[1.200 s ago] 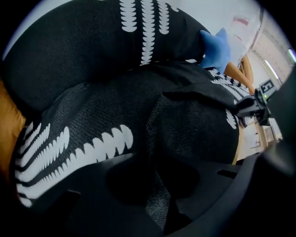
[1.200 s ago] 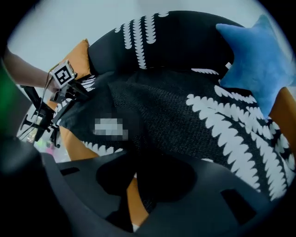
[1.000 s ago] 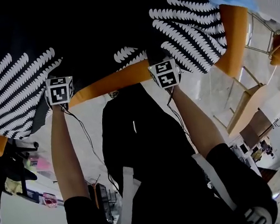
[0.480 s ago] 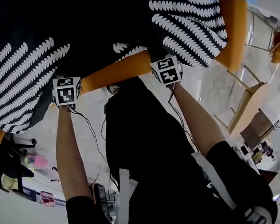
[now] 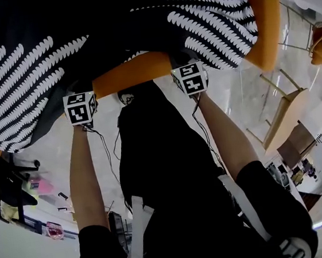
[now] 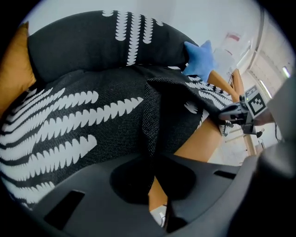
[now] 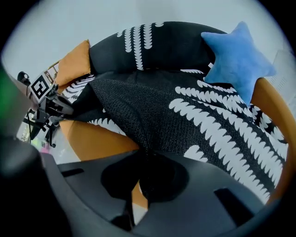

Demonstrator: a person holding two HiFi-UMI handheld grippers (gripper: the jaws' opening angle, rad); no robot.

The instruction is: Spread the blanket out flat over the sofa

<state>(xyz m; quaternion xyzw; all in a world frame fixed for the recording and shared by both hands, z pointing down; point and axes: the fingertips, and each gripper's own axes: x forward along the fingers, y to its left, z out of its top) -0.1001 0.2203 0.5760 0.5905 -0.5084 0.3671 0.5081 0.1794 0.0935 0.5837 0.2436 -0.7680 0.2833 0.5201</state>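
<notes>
**Two grippers, one patterned blanket, one orange sofa**

Item 1, blanket: black knit with rows of white leaf-shaped marks. It lies across the seat and runs up over the backrest. Its front edge is lifted clear of the seat front at two places. Between those places the cloth rises in a loose ridge with folds.

Item 2, left gripper: fingers closed tight on a pinch of the blanket's front edge, toward the left half of the seat. The cloth runs straight up out of the closed jaws.

Item 3, right gripper: fingers likewise clamped together on a fold of the same edge, near the seat's middle. Well apart from the left gripper, at about the same height in the head view.

Item 4, sofa: orange. The front panel shows bare below the raised hem, and both armrests are partly uncovered.

Item 5, star cushion: blue, leaning against the backrest at the sofa's right end and resting on the blanket.

Item 6, wooden chair: on pale floor, right of the sofa.
</notes>
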